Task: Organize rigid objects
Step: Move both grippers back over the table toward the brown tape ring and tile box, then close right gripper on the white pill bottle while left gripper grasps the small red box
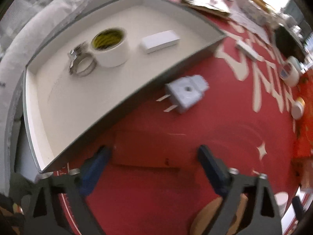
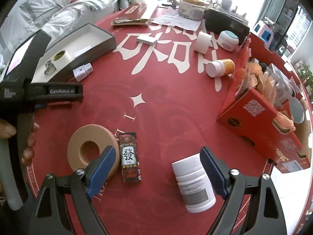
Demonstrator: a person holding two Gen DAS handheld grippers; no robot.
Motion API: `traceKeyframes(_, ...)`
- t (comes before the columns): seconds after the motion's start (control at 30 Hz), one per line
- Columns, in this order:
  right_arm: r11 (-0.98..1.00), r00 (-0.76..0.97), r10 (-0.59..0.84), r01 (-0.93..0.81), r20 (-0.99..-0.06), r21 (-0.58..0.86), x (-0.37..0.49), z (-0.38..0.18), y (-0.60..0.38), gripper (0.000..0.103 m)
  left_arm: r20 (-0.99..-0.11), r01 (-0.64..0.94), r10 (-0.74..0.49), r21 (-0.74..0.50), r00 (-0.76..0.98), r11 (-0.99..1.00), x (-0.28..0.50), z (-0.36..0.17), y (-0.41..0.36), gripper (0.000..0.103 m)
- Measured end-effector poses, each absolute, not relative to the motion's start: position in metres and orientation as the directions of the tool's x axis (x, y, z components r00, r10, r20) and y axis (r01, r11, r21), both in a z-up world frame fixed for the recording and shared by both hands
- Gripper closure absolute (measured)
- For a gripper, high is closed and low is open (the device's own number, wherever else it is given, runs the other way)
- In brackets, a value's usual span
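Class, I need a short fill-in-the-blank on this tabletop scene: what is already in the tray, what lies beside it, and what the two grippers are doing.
1. In the tray, a metal clamp lies next to a roll of ____.
2. The white plug adapter lies ____ the tray, on the red tablecloth.
3. The wooden ring has a round ____ in its middle.
4. The right gripper and left gripper each hold ____.

Missing words: tape; outside; hole; nothing
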State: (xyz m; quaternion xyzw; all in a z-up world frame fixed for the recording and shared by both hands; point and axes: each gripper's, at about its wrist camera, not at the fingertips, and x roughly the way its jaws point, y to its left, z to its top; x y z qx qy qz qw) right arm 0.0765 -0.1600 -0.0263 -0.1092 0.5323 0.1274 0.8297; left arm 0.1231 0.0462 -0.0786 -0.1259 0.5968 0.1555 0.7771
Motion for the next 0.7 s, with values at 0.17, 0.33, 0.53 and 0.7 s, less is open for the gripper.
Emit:
traceKeyframes(0.17, 0.953, 0.403, 0.088, -0.299, -0.911, -0.040, 0.075, -0.025, -0.171, 0.015, -0.964, -0.313, 0.069, -0.015, 0.257, 0.950, 0.115, -0.074, 0.033, 0.031)
traceKeyframes(0.33, 0.971, 0.396, 0.058, -0.234, -0.916, -0.040, 0.073, -0.028, -0.193, 0.015, -0.967, -0.271, 0.057, -0.014, 0.250, 0.962, 0.094, -0.072, 0.028, 0.031)
traceKeyframes(0.53, 0.992, 0.339, 0.013, -0.120, -0.941, -0.030, 0.073, -0.044, -0.228, 0.015, -0.966, -0.224, 0.047, -0.011, 0.253, 0.975, 0.055, -0.071, 0.018, 0.031)
traceKeyframes(0.7, 0.993, 0.316, 0.005, -0.112, -0.949, -0.032, 0.071, -0.056, -0.237, 0.015, -0.964, -0.215, 0.049, -0.009, 0.263, 0.977, 0.054, -0.074, 0.014, 0.031)
